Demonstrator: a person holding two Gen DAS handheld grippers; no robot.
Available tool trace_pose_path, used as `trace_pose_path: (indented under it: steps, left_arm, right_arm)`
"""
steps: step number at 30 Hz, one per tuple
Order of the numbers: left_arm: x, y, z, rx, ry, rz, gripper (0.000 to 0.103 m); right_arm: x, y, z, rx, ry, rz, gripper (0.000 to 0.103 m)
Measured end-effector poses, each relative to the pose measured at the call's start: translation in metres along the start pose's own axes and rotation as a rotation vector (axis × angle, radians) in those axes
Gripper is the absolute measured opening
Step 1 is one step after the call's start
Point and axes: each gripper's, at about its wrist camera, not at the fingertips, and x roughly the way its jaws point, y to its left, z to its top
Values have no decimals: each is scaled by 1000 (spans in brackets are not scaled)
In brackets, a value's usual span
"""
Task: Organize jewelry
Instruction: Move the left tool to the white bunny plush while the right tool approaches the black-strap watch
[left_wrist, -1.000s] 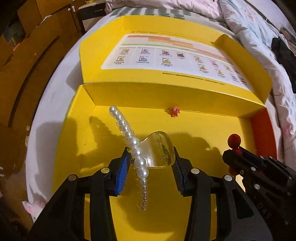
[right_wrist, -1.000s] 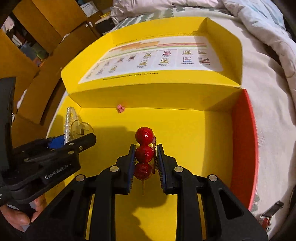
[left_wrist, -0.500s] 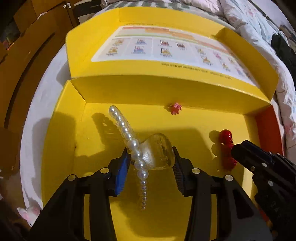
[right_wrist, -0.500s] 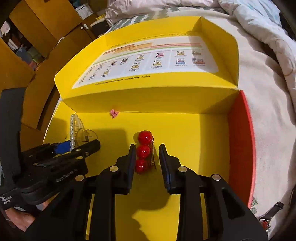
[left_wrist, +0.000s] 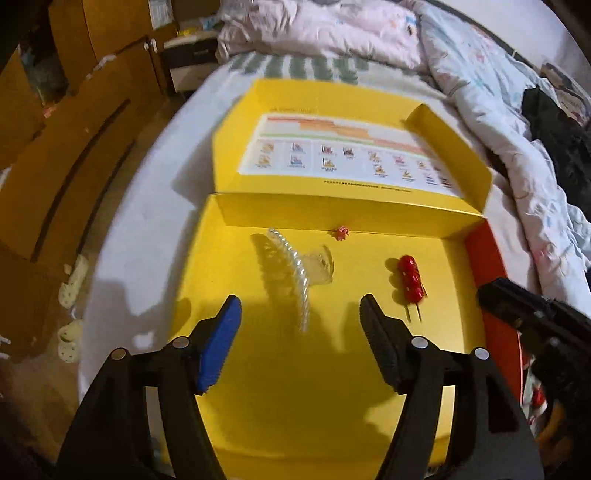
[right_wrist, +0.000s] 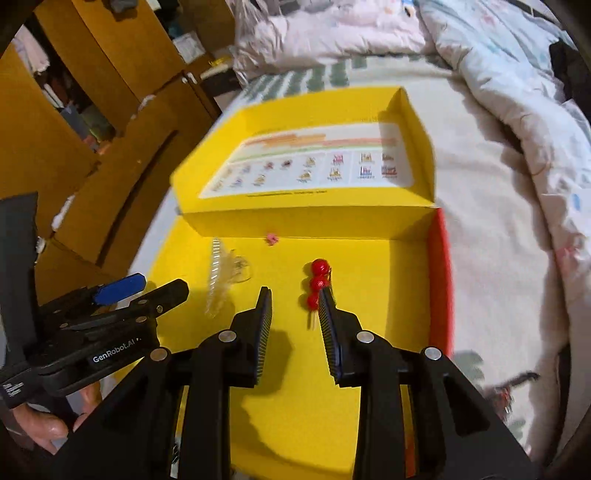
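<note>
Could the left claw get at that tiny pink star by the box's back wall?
Probably yes. The left claw, jaws opening and empty, faces the pink star; only the pearl hair clip lies slightly left of the path.

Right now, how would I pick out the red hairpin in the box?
Find the open yellow box on the bed. On its floor, toward the red side wall, lies the red hairpin: three red beads in a row on a thin pin, unlike the clear pearl-edged hair clip beside it.
</note>
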Motion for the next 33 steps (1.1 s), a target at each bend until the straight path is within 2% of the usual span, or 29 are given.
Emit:
trace_pose_path:
  steps: [5, 10, 13, 17, 21, 24, 29, 33]
  left_arm:
    - [-34, 12, -27, 25, -96, 51, 74]
    - [-59, 54, -63, -21, -158, 109, 75]
    - [-66, 76, -83, -46, -158, 117, 76]
    - [-68, 102, -113, -50, -151, 178, 77]
    - [-63, 135, -133, -117, -98, 159, 79]
    - [-58, 152, -140, -162, -74, 145, 80]
    - [-45, 162, -134, -190, -45, 94, 80]
    - [-30, 164, -121, -198, -35, 78, 84]
  right_arm:
    - [-47, 2, -32, 54, -79, 90, 31]
    - [-65, 9, -87, 49, -65, 69, 31]
    - [-64, 15, -120, 26, -41, 54, 31]
    - [-57, 24, -162, -17, 20, 31, 31]
    - [-52, 26, -195, -31, 62, 14, 31]
    - [-48, 20, -202, -16, 76, -3, 31]
    - [-44, 18, -201, -3, 85, 2, 31]
    - [-38, 15, -198, -6, 101, -4, 42]
